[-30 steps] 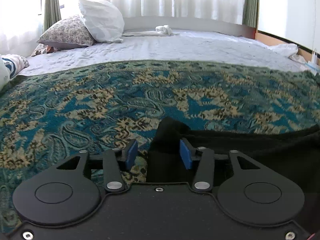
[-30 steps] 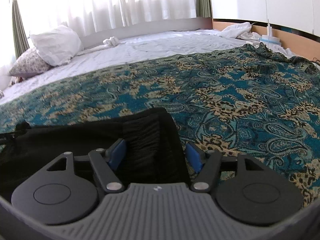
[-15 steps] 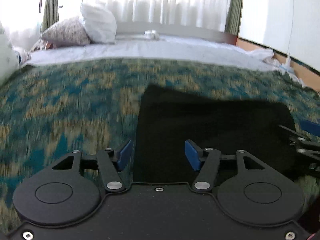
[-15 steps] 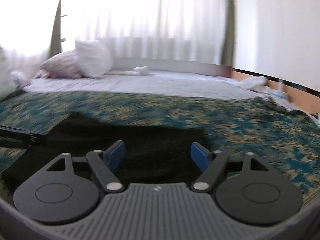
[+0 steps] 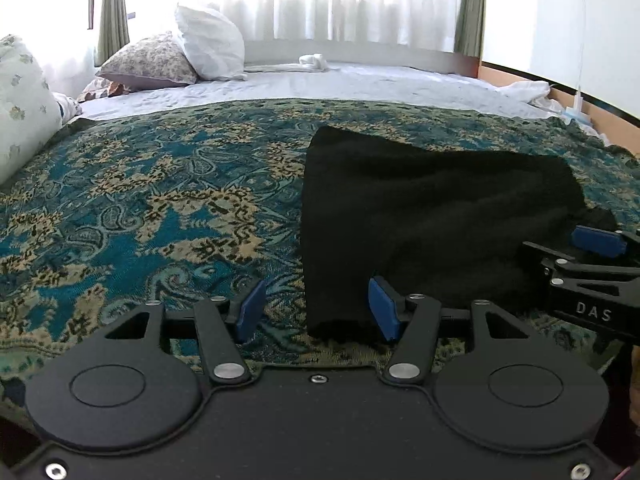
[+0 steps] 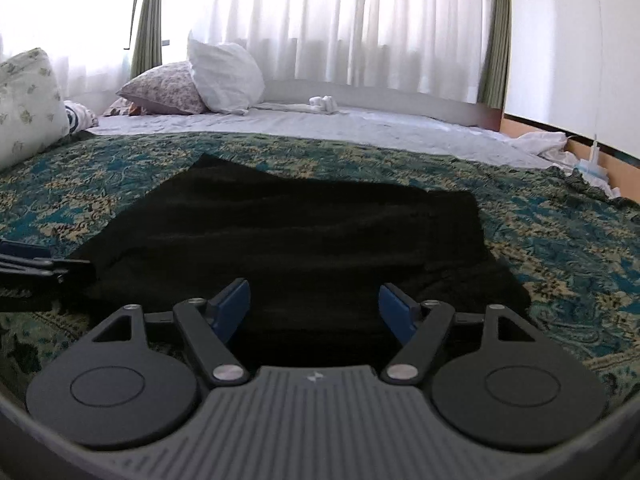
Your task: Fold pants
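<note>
Left gripper [image 5: 316, 310] spread wide, nothing pinched, hovering at the near left corner of folded black knit pants [image 5: 432, 216]. Right gripper [image 6: 314, 308] gaping too, over the pants' near edge. Underneath, teal paisley bedspread [image 5: 140, 200]; farther back, white pillow [image 5: 210, 42].

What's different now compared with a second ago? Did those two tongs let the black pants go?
Yes. A second ago both tongs had the black pants right between their pads; now the left tongs and right tongs stand open and drawn back, the pants lying folded on the patterned bedspread. The pillows and white sheet stayed put.
</note>
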